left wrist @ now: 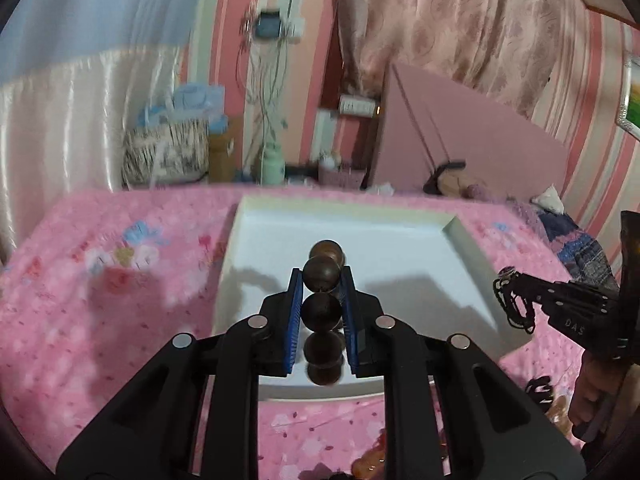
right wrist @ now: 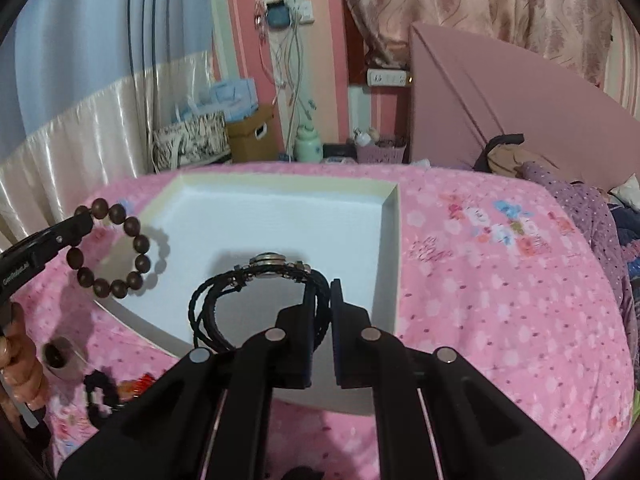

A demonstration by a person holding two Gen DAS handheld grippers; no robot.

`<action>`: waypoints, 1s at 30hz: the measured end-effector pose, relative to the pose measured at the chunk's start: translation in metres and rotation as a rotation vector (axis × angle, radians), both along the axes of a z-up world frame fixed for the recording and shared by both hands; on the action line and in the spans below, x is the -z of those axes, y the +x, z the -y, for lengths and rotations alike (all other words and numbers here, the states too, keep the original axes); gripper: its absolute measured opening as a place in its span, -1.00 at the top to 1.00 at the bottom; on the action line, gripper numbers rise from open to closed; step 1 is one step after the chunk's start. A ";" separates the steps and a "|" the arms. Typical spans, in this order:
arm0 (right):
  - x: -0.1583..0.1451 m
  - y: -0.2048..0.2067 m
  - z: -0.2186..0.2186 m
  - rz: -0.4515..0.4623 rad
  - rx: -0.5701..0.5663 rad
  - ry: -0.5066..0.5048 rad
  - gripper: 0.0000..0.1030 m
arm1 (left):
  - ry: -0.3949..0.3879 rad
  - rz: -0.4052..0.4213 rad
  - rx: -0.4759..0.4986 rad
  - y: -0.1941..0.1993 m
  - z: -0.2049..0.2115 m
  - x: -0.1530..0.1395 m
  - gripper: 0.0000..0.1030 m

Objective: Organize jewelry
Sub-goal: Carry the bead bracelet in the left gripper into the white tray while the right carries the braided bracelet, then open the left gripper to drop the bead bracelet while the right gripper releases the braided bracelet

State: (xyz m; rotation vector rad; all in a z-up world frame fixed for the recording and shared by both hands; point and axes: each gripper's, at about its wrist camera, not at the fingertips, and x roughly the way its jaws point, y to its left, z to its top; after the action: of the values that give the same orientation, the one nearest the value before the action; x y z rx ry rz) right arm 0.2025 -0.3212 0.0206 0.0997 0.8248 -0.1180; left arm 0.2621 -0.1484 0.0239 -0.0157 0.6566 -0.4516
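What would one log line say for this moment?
left gripper: shut on bead bracelet | right gripper: shut on braided watch | both above white tray

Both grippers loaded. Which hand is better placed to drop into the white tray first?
Right, probably. The right gripper holds the braided watch bracelet well over the white tray floor. The left gripper hangs its bead bracelet at the tray's left edge.

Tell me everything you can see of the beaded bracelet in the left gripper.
The beaded bracelet is a closed ring of large, round, dark brown beads, glossy and wood-like. The left gripper is shut on it, its blue-padded fingers pinching the beads at one side, so the loop hangs free above the near left corner of the white tray, touching nothing else. Its shadow falls on the tray floor.
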 end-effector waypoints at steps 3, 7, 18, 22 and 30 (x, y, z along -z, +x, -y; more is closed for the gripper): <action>0.010 0.004 -0.002 -0.031 -0.015 -0.024 0.87 | 0.027 -0.063 -0.028 0.012 0.001 0.026 0.67; 0.019 0.004 0.004 -0.069 0.001 -0.039 0.87 | 0.063 -0.107 -0.078 0.020 -0.007 0.041 0.67; 0.042 0.002 0.019 -0.139 0.036 -0.069 0.86 | 0.148 -0.147 -0.104 0.022 -0.003 0.055 0.67; 0.047 0.005 0.016 -0.136 0.038 -0.086 0.86 | 0.158 -0.153 -0.108 0.024 0.000 0.053 0.67; 0.048 0.015 0.018 -0.148 0.035 -0.116 0.86 | 0.183 -0.213 -0.106 0.025 0.002 0.062 0.67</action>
State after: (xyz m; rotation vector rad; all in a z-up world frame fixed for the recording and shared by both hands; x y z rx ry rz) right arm 0.2171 -0.3392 -0.0275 -0.0034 0.9617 -0.2080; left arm 0.2874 -0.1506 -0.0380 0.0750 0.9000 -0.2885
